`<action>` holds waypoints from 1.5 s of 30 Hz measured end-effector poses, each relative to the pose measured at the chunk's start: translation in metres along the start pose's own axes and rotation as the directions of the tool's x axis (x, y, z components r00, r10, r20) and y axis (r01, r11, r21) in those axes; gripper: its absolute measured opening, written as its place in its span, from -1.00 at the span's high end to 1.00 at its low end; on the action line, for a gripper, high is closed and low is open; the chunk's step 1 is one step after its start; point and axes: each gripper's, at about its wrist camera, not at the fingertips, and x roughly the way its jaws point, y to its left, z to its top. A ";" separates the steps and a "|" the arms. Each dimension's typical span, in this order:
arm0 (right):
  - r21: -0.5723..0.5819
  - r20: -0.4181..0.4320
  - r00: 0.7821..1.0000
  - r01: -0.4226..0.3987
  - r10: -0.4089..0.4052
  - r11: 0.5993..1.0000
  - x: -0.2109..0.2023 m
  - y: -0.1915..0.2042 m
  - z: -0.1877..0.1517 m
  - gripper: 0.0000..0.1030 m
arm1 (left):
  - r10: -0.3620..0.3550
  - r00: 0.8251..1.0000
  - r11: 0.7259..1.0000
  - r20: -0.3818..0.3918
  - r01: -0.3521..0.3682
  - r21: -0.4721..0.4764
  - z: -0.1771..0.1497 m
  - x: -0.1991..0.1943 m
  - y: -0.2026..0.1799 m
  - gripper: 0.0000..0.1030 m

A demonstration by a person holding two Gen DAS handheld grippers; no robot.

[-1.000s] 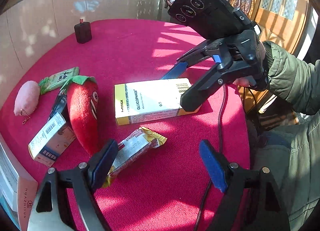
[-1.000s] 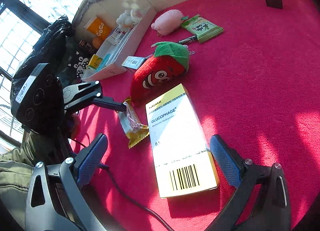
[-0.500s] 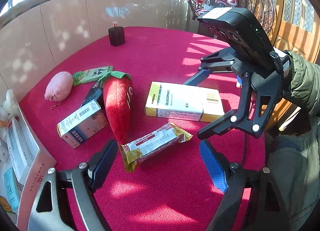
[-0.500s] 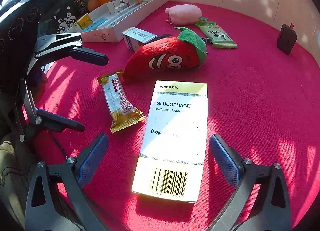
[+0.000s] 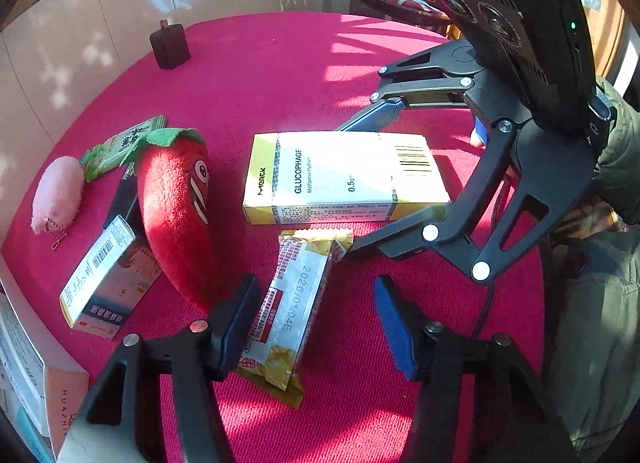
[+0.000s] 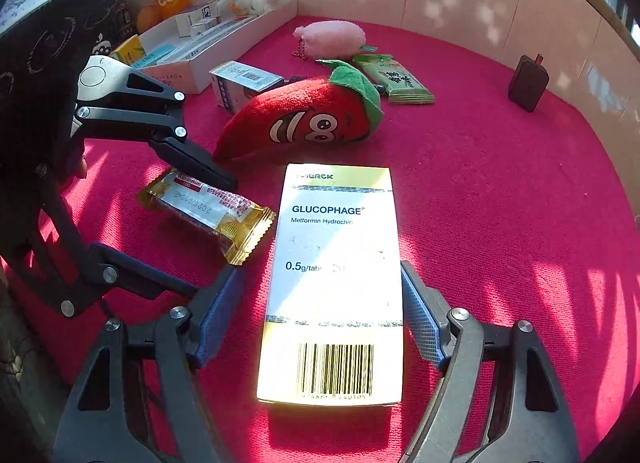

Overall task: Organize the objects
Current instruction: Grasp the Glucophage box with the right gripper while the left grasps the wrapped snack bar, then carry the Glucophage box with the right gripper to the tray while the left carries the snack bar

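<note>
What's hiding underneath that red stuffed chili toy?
A dark, flat object pokes out from under the red chili toy, beside the small white carton. Most of it is covered, so I can't tell what it is.

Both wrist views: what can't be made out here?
- White-and-yellow Glucophage carton: tablet count, glare, right wrist view.
- Black object behind the red plush chilli: mostly hidden, left wrist view.
- White cardboard tray: cut by left wrist view's edge.
</note>
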 end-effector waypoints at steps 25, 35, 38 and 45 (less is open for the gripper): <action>0.193 0.517 0.843 0.052 -0.147 0.980 -0.132 0.028 0.042 -0.10 | 0.657 0.684 0.687 0.316 -0.372 -0.624 -0.035 -0.168 0.019 0.64; 0.181 0.563 0.823 -0.031 -0.078 0.983 -0.128 0.040 0.082 -0.10 | 0.781 0.590 0.494 0.205 -0.384 -0.780 -0.073 -0.194 0.037 0.64; 0.220 0.579 0.807 -0.015 -0.118 0.975 -0.137 0.036 0.081 -0.10 | 0.787 0.582 0.493 0.205 -0.393 -0.776 -0.072 -0.203 0.048 0.64; 0.283 0.632 0.760 -0.040 -0.155 0.958 -0.148 0.045 0.093 -0.10 | 0.813 0.556 0.469 0.175 -0.446 -0.763 -0.079 -0.230 0.056 0.64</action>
